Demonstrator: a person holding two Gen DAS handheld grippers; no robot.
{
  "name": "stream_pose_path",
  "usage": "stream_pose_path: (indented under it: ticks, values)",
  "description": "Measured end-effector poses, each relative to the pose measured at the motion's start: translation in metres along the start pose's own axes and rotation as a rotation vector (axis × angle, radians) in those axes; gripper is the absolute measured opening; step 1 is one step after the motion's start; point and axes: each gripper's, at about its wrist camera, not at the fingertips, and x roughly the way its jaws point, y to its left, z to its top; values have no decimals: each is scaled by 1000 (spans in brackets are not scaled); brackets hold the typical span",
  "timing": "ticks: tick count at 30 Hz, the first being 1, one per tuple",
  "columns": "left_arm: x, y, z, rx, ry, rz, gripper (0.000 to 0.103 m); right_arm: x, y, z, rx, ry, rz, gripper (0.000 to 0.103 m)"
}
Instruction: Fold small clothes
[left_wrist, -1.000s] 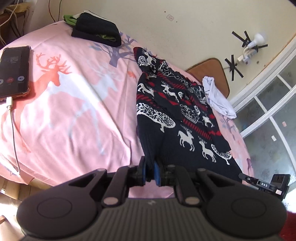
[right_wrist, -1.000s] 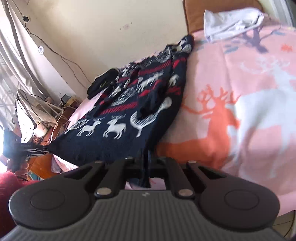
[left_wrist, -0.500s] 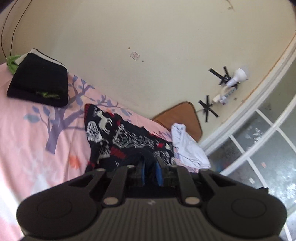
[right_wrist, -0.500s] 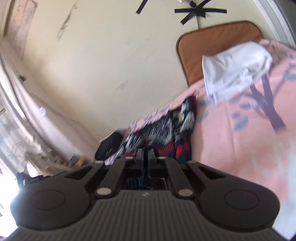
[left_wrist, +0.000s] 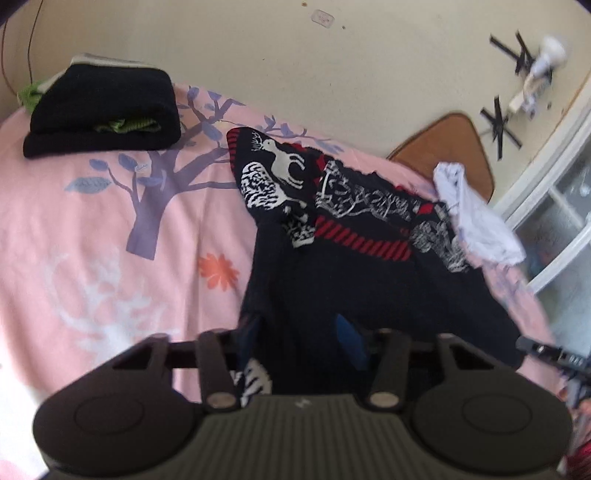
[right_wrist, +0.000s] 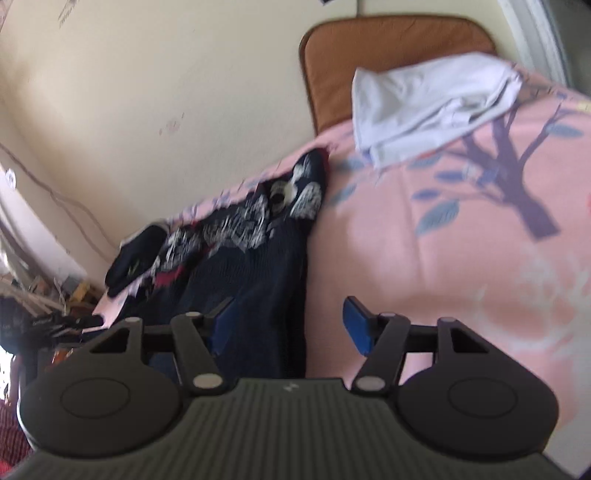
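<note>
A navy sweater (left_wrist: 369, 280) with white reindeer and red stripes lies doubled over on the pink bedspread (left_wrist: 92, 240). Its plain dark inside faces up near me and the pattern shows at the far end. My left gripper (left_wrist: 300, 334) is low over its near left part. Its jaws are opening, and dark fabric lies loose between the blue pads (left_wrist: 349, 336). My right gripper (right_wrist: 289, 326) is at the right edge of the sweater (right_wrist: 251, 280). Its jaws are opening too, with that edge between the pads (right_wrist: 356, 328), which do not press on it.
A folded black garment (left_wrist: 103, 114) sits at the far left of the bed by the wall. A crumpled white garment (right_wrist: 424, 107) lies at the far right, against a brown cushion (right_wrist: 388, 55). Windows and taped cables are on the right.
Both grippers carried the near hem of the sweater away from me over its far half, doubling it. Both sets of jaws, shut on the fabric before, now stand apart.
</note>
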Motion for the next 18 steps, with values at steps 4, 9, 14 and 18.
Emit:
stream_pose_path:
  ticks: [4,9,14,18]
  values:
    - [-8,18,5,-10,66,37,13,6,-4,-5,-8,55,-54,8]
    - [-39,22,61,22,-57,43,28,-25,2,58,-120,-42,-40,37]
    - [25,-26,151,179,-103,-10,67,44,29,150,-273,-77,43,52]
    - [135,-46,202,211,15,43,77,166,36,197,-243,75,107,68]
